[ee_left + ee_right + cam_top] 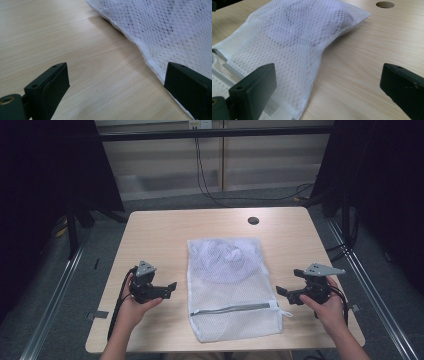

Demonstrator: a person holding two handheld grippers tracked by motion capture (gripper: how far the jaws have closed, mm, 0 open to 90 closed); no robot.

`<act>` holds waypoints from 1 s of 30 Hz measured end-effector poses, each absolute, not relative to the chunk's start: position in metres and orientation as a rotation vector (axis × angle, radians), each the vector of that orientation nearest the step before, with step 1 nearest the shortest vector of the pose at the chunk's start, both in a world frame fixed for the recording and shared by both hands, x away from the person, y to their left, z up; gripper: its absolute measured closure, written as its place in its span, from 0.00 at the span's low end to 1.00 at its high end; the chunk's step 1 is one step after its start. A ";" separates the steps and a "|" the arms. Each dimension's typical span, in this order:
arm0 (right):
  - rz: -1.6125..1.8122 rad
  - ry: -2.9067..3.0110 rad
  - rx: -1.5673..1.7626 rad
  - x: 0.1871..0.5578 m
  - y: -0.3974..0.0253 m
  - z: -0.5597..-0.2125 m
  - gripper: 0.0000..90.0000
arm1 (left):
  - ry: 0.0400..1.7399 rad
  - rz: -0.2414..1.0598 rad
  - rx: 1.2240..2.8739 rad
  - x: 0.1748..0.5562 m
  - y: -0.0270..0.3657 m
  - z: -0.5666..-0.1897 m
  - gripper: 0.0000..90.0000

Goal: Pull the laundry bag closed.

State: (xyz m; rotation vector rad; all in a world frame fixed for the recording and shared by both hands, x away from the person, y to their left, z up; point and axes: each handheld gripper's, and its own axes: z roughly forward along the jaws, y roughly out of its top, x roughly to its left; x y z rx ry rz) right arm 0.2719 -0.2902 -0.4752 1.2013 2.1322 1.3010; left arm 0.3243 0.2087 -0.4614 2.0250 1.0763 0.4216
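A white mesh laundry bag (227, 285) lies flat in the middle of the wooden table (155, 232), bulging at its far end with something pale inside. A grey zipper (235, 309) runs across its near end. My left gripper (172, 288) is held just left of the bag, open, jaws empty; the bag's edge (140, 47) runs past its right jaw. My right gripper (281, 294) is held just right of the bag, open and empty, with the mesh bag (294, 42) in front of its left jaw.
A round cable hole (253, 220) sits near the table's far edge, the same hole (385, 4) showing beyond the bag. Bare wood lies on both sides of the bag. Black curtains and cables stand behind the table.
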 end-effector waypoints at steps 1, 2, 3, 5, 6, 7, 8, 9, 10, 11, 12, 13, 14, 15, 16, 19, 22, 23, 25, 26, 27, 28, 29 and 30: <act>1.302 2.136 1.201 0.272 -0.289 -0.476 0.00 | 1.072 0.426 2.032 0.325 0.209 -0.461 0.06; 1.305 2.137 1.201 0.272 -0.289 -0.476 0.00 | 1.080 0.425 2.022 0.324 0.208 -0.461 0.06; 1.312 2.139 1.197 0.272 -0.289 -0.475 0.00 | 1.084 0.420 2.021 0.324 0.208 -0.461 0.06; 1.309 2.145 1.186 0.273 -0.287 -0.474 0.00 | 1.084 0.408 2.018 0.323 0.208 -0.461 0.06; 1.306 2.146 1.183 0.273 -0.285 -0.473 0.00 | 1.086 0.404 2.022 0.321 0.207 -0.461 0.06; 1.306 2.146 1.183 0.273 -0.285 -0.473 0.00 | 1.086 0.404 2.022 0.321 0.207 -0.461 0.06; 1.313 2.157 1.160 0.274 -0.281 -0.471 0.00 | 1.078 0.408 2.037 0.319 0.207 -0.460 0.06; 1.312 2.164 1.147 0.273 -0.278 -0.471 0.00 | 1.072 0.411 2.036 0.318 0.207 -0.459 0.06; 1.311 2.173 1.143 0.273 -0.276 -0.470 0.00 | 1.073 0.403 2.029 0.318 0.206 -0.459 0.06; 1.305 2.185 1.123 0.273 -0.273 -0.470 0.00 | 1.080 0.391 2.008 0.317 0.205 -0.459 0.06; 1.303 2.189 1.113 0.272 -0.269 -0.469 0.00 | 1.079 0.384 2.012 0.316 0.205 -0.458 0.06; 1.312 2.200 1.098 0.271 -0.265 -0.467 0.00 | 1.080 0.385 2.009 0.315 0.204 -0.458 0.06; 1.318 2.209 1.079 0.271 -0.261 -0.466 0.00 | 1.076 0.382 2.018 0.314 0.203 -0.457 0.06; 1.320 2.217 1.062 0.270 -0.256 -0.464 0.01 | 1.073 0.383 2.023 0.313 0.202 -0.457 0.06; 1.322 2.225 1.055 0.270 -0.252 -0.462 0.01 | 1.067 0.386 2.027 0.312 0.202 -0.457 0.06; 1.351 2.253 1.023 0.271 -0.242 -0.460 0.02 | 1.061 0.370 2.035 0.311 0.202 -0.456 0.06; 1.357 2.265 1.011 0.273 -0.233 -0.459 0.02 | 1.068 0.361 2.036 0.310 0.201 -0.456 0.06; 1.366 2.263 1.010 0.273 -0.229 -0.458 0.02 | 1.062 0.362 2.037 0.310 0.201 -0.456 0.06; 1.368 2.265 0.999 0.274 -0.227 -0.457 0.03 | 1.059 0.358 2.043 0.311 0.200 -0.457 0.06; 1.376 2.264 1.009 0.275 -0.225 -0.457 0.03 | 1.067 0.361 2.040 0.311 0.200 -0.457 0.06; 1.388 2.268 1.009 0.276 -0.225 -0.457 0.03 | 1.071 0.364 2.046 0.312 0.200 -0.458 0.06; 1.390 2.272 1.015 0.277 -0.224 -0.457 0.03 | 1.070 0.361 2.050 0.312 0.200 -0.458 0.06; 1.395 2.275 1.013 0.278 -0.223 -0.457 0.04 | 1.073 0.367 2.051 0.311 0.200 -0.459 0.06; 1.401 2.278 1.018 0.278 -0.222 -0.457 0.04 | 1.070 0.362 2.053 0.311 0.200 -0.459 0.06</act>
